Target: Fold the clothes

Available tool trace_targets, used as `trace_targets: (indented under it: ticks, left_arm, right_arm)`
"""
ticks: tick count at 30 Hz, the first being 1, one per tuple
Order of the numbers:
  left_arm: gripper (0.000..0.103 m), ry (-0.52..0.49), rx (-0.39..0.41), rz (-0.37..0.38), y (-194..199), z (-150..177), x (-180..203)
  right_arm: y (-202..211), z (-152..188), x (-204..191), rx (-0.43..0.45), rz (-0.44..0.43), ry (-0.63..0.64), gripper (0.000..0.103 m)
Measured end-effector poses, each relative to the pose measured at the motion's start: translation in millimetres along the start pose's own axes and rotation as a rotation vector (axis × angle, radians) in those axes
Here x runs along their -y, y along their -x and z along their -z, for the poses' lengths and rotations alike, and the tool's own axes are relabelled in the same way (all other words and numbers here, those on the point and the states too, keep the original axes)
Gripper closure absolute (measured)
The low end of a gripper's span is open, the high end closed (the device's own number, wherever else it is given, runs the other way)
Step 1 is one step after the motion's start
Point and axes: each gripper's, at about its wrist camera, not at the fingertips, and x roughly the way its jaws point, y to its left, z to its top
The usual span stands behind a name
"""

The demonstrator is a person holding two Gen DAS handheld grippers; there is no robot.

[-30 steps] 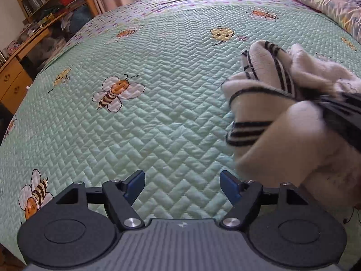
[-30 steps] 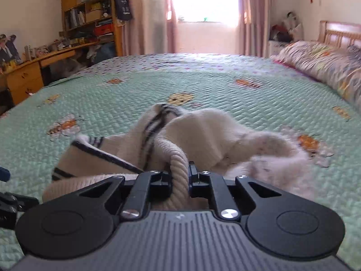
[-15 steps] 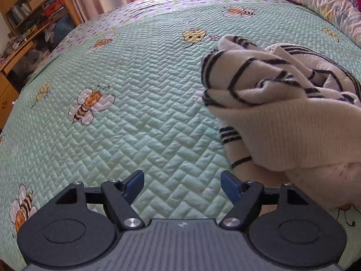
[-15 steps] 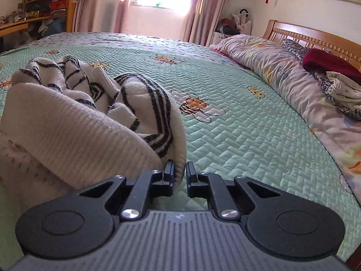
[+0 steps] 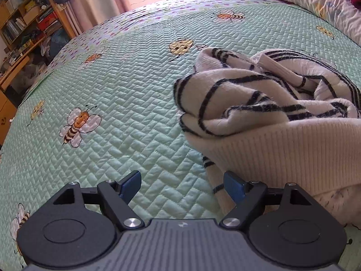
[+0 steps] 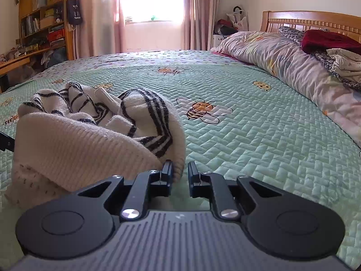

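One garment is in play — a cream knit sweater with black stripes (image 5: 259, 103), lying in a crumpled heap on the green quilted bed (image 5: 112, 103), its ribbed hem band draped over the near side of the pile. It looks thick, soft and floppy, probably light enough for a single pinch to lift, yet bulky enough that layers will drag and bunch. The fuzzy knit should give the pads good friction; slipping seems unlikely, snagging or catching two layers at once seems the greater risk.

The left hand-held gripper (image 5: 182, 184) hangs released, its jaws having just been opening wider, with only quilt between the blue pads; the sweater lies just to its right. The right hand-held gripper (image 6: 180, 171) has just parted its jaws a little — a narrow gap shows, and the knit lies against the outer side of the left jaw, not clamped.

The ribbed hem (image 6: 74, 142) is the best hold, I judge: firmer than the body, a clear edge, and a way to shake the heap flat before any fold.
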Motion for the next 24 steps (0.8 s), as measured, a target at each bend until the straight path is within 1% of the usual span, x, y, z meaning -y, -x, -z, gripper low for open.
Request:
trace_targets:
  ticks: [3,5,6,8,10,15,18,19,21,22,24]
  left_arm:
    - [0.021,-0.012,-0.005,-0.005,-3,-2,7]
    - [0.023,-0.018,-0.01,-0.007,-6,-2,11]
    - [0.024,-0.02,-0.013,-0.005,-7,-3,13]
    - [0.033,-0.02,-0.022,0.004,-9,-3,15]
    - [0.038,-0.02,-0.03,0.014,-11,-4,18]
    - [0.049,-0.037,-0.032,0.017,-13,-6,26]
    - [0.059,-0.039,-0.038,0.035,-16,-9,31]
    - [0.065,-0.036,-0.042,0.045,-18,-9,31]
    - [0.079,-0.029,-0.05,0.065,-23,-11,33]
    - [0.094,-0.013,-0.055,0.072,-27,-13,32]
    - [0.097,0.052,-0.057,0.051,-35,-19,22]
  right_arm:
    - [1,2,1,0.007,-0.004,-0.014,0.084]
    - [0,3,4,0.009,-0.004,-0.027,0.078]
    - [0,4,5,0.01,-0.005,-0.036,0.076]
    - [0,6,8,0.011,-0.007,-0.054,0.07]
    - [1,7,9,0.013,-0.008,-0.067,0.066]
    - [1,9,12,0.016,-0.013,-0.084,0.063]
    - [1,11,12,0.018,-0.012,-0.097,0.059]
    - [1,10,13,0.017,-0.011,-0.1,0.057]
    - [2,11,14,0.019,-0.01,-0.11,0.055]
    - [2,11,14,0.019,-0.011,-0.116,0.054]
    - [2,10,15,0.019,-0.017,-0.127,0.052]
